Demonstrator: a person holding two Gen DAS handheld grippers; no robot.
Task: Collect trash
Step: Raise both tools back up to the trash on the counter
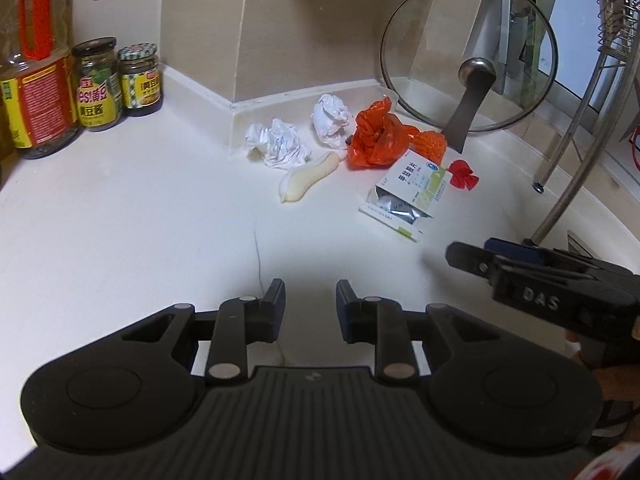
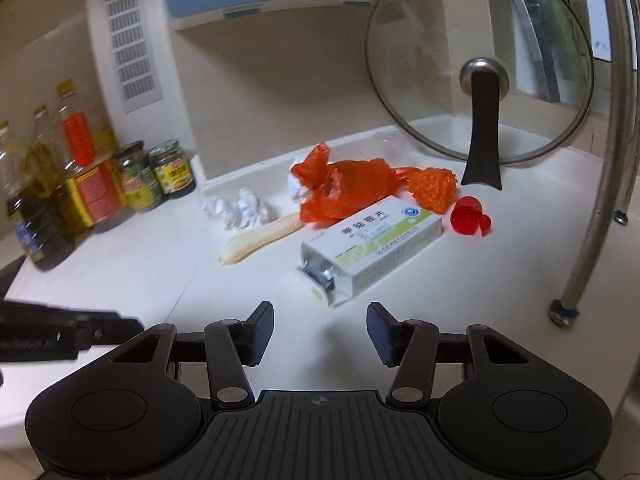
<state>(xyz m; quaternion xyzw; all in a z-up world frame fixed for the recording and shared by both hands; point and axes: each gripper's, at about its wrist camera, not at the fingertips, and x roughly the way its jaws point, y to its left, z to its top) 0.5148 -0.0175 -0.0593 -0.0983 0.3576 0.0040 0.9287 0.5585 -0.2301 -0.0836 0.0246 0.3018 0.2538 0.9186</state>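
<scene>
Both tongs hang over the white bench (image 1: 120, 208) with nothing in them: the left tongs (image 1: 311, 304) show just a narrow gap, the right tongs (image 2: 320, 330) are a fair bit wider. A little past the right ones is the opened medicine box (image 2: 372, 246), then a pale foam sleeve (image 2: 260, 240), two crumpled tissues (image 1: 280, 142), an orange plastic bag (image 2: 344, 196), orange netting (image 2: 434, 188) and a small red cap (image 2: 470, 216). Behind that a glass lid (image 2: 480, 60) leans at the back, sauce jars (image 1: 116, 80) off left.
</scene>
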